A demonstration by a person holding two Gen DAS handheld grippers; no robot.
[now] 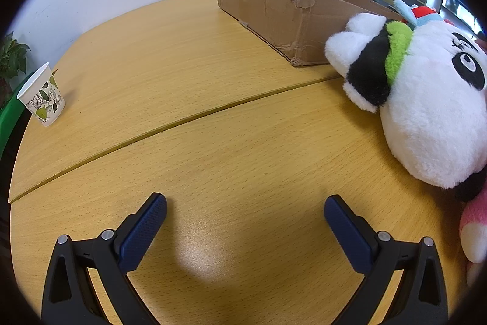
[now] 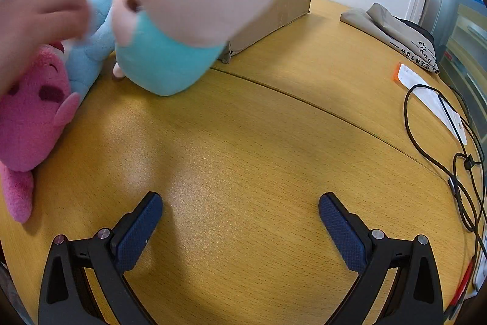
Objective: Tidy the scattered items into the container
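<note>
On the left wrist view, a white paper cup printed with green leaves (image 1: 41, 95) is seen standing upright near the far left edge of the yellow wood-grain table (image 1: 213, 142). The left gripper (image 1: 245, 213) is held low over bare tabletop, its blue-padded fingers (image 1: 143, 233) spread wide and released, with nothing between them. Farther back, a shallow brown cardboard box (image 1: 274, 11) is set on the table, open at the top. Just beside its near corner, a white and black panda plush with a green collar (image 1: 426, 99) is laid on its side, one paw touching the box wall. A pink plush (image 1: 473, 233) is cut off at the right edge.

On the right wrist view, a bare hand (image 2: 33, 20), blurred, is seen at the upper left above a pink plush toy with a stitched face (image 2: 33, 111). A light blue plush (image 2: 91, 44) lies beside it. A blurred plush in teal, pale pink and green (image 2: 182, 20) is seen in front of the box. The right gripper (image 2: 240, 212) is likewise released and empty. A folded grey cloth (image 2: 386, 26), a white card (image 2: 426, 90) and black cables (image 2: 456, 157) are found at the right.
</note>
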